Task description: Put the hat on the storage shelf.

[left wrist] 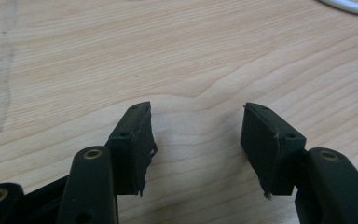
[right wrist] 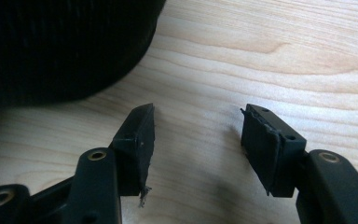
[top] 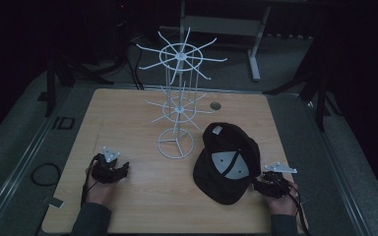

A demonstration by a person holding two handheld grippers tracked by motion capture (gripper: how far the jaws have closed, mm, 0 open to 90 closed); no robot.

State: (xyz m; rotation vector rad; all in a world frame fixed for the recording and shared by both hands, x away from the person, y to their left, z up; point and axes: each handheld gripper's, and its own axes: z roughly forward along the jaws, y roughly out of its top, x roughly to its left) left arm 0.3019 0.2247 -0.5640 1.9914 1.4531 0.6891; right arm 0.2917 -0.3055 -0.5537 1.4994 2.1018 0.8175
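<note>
High view showed a wooden table (top: 128,113) with a black cap (top: 229,164) lying upside down toward its right front part, the crown toward the back edge, the brim toward the front edge, and a grey lining visible inside. A white wire rack (top: 177,105) stood at the table's middle, nearer the back edge, its round base just left of the cap. The right gripper (top: 271,187) rested near the front right corner, just beside the cap's brim, held by a hand (top: 281,202). The left gripper (top: 109,169) sat toward the front left corner, well apart from the cap, with a hand (top: 98,191) behind it.

Right gripper view showed its jaws standing apart over bare wood, nothing between them, with the cap's dark edge (right wrist: 60,46) up and to the left, clear of the pads. Left gripper view showed its jaws likewise spread wide over bare wood, and a bit of the rack's white base ring (left wrist: 349,6) at the top right corner.
</note>
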